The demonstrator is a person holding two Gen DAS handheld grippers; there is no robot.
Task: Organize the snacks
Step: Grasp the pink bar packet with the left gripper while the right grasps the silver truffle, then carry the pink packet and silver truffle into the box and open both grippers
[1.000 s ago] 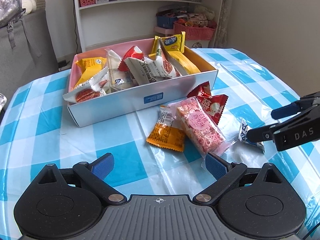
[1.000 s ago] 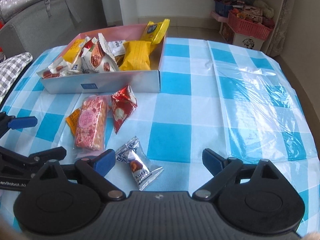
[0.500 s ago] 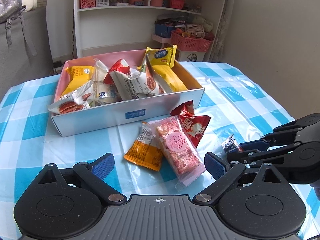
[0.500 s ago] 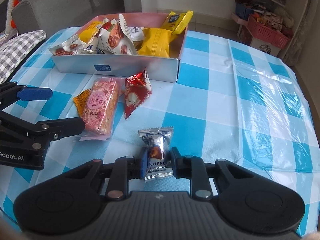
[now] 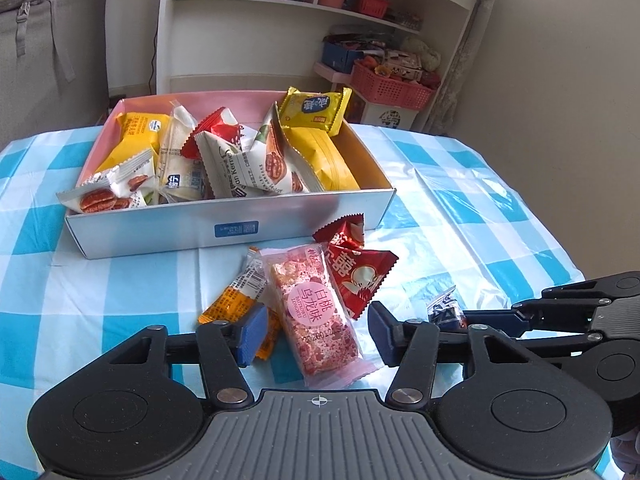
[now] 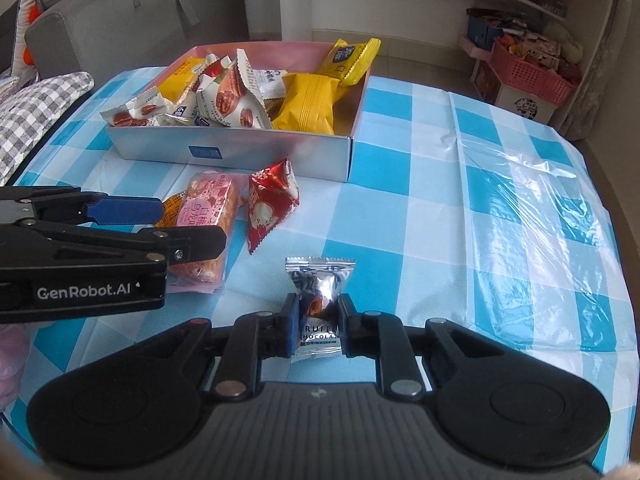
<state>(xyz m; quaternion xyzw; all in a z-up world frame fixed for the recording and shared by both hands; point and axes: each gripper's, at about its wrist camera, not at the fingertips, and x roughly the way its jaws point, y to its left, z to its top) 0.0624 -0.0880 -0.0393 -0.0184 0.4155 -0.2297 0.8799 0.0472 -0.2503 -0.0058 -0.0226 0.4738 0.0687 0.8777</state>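
Right wrist view: the right gripper point(image 6: 318, 326) is shut tight on a small silver chocolate point(image 6: 320, 300), which is held at its lower half, with its top sticking out ahead of the fingertips. The wrapper is shiny and looks slippery, so the chocolate could be dropped if it is swung fast toward the box point(image 6: 224, 146), which sits far ahead and a bit to the left. The box is already piled high with packets, so the chocolate could roll back out if it is let go on top of the heap. The left gripper point(image 5: 314, 334) is held open, with its fingers on both sides of a pink bar point(image 5: 314, 314), but the bar is not yet squeezed. An orange packet point(image 5: 236, 304) lies partly under the bar, just beside the left finger, and a red packet point(image 5: 358, 276) lies just ahead of the right finger, so one of them could be pinched or pushed by mistake. The two grippers are close together, and they could be bumped. Whether the chocolate is off the tablecloth point(image 6: 460, 208) or touching it cannot be told. Much of the orange packet is hidden by the bar and the finger. The near end of the bar is covered in the right wrist view by the left gripper. The bottom of the box cannot be seen under the packets.
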